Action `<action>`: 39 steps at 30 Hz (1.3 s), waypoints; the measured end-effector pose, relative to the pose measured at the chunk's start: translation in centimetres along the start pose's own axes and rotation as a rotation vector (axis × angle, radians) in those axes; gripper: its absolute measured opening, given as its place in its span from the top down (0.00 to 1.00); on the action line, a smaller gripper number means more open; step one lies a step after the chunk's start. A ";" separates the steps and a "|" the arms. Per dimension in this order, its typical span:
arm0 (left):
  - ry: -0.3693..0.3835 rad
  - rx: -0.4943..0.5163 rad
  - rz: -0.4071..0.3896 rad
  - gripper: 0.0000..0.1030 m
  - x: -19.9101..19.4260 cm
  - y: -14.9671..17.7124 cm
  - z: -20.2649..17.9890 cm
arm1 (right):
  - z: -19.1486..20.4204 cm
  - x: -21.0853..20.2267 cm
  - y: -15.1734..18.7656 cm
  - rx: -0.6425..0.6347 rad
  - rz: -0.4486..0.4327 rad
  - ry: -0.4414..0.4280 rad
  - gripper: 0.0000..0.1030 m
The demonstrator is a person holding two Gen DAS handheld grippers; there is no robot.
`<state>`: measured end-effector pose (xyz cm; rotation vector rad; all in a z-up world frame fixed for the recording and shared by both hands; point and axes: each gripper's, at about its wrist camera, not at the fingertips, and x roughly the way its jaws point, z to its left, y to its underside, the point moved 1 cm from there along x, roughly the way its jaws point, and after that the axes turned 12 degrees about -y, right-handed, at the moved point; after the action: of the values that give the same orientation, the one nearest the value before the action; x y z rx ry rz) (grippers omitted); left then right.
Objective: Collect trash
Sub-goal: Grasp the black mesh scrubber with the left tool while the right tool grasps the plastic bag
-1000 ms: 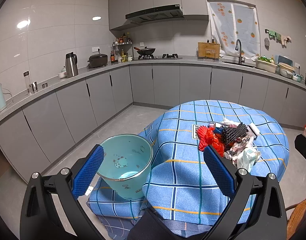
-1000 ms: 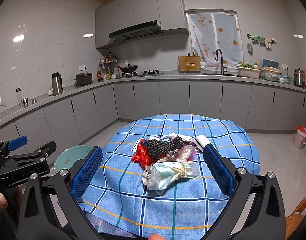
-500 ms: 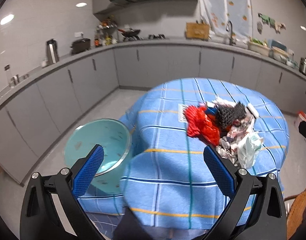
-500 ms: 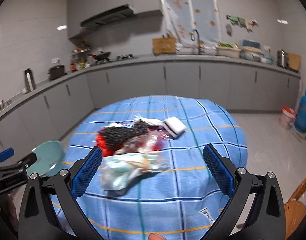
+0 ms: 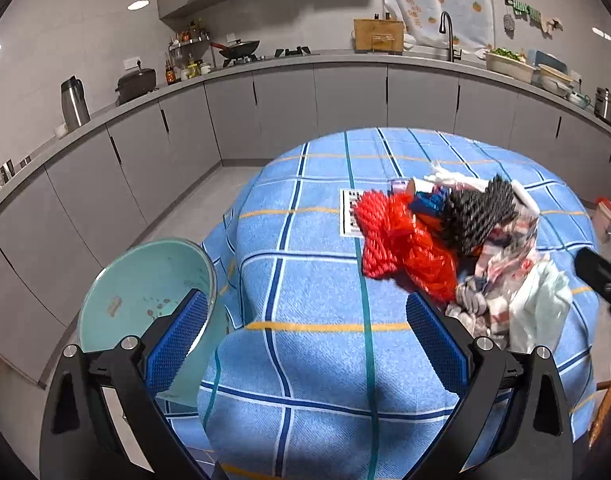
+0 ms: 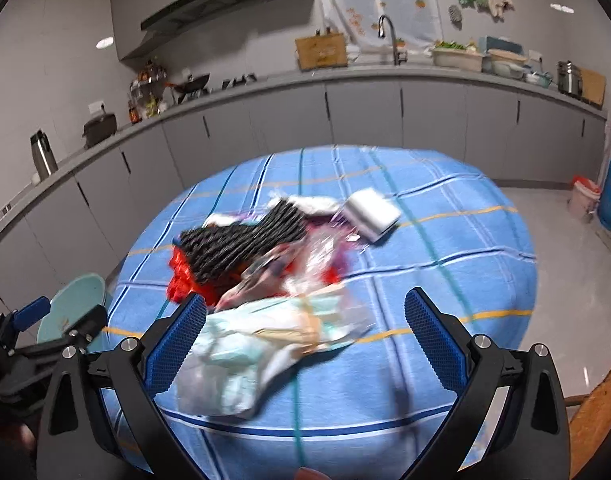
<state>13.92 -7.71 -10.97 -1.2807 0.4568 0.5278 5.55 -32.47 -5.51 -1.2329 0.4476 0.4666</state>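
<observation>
The trash pile (image 5: 457, 248) lies on the blue checked tabletop (image 5: 313, 264), red netting (image 5: 401, 244) against black netting (image 5: 477, 212), a pale plastic bag (image 6: 261, 344) at the near edge of the pile. Both views have drawn closer to the pile than a second ago. The left claw (image 5: 305, 336) gapes wide, empty, with the teal bin (image 5: 145, 292) beside the tabletop behind its left finger. The right claw (image 6: 305, 336) is spread wide too, the pale bag now partly between its fingers, unpinched.
</observation>
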 end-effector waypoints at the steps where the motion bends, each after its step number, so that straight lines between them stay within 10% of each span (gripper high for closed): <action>1: 0.007 -0.002 0.012 0.05 0.4 0.3 -0.1 | 0.4 0.6 0.3 0.004 0.018 -0.013 0.07; 10: 0.044 -0.018 0.032 0.05 1.1 1.1 0.4 | 1.8 3.3 1.8 0.001 0.129 -0.036 0.25; 18: 0.074 -0.022 0.034 0.05 1.0 0.9 0.3 | 2.3 3.5 2.1 -0.027 0.144 -0.073 0.61; 39: 0.198 0.064 -0.045 0.07 1.6 -4.4 -5.6 | -2.1 0.3 -1.2 -0.055 0.024 -0.012 0.79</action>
<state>17.64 -13.90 -9.79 -1.2839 0.6033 0.3468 6.36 -34.77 -5.31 -1.2785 0.4425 0.5093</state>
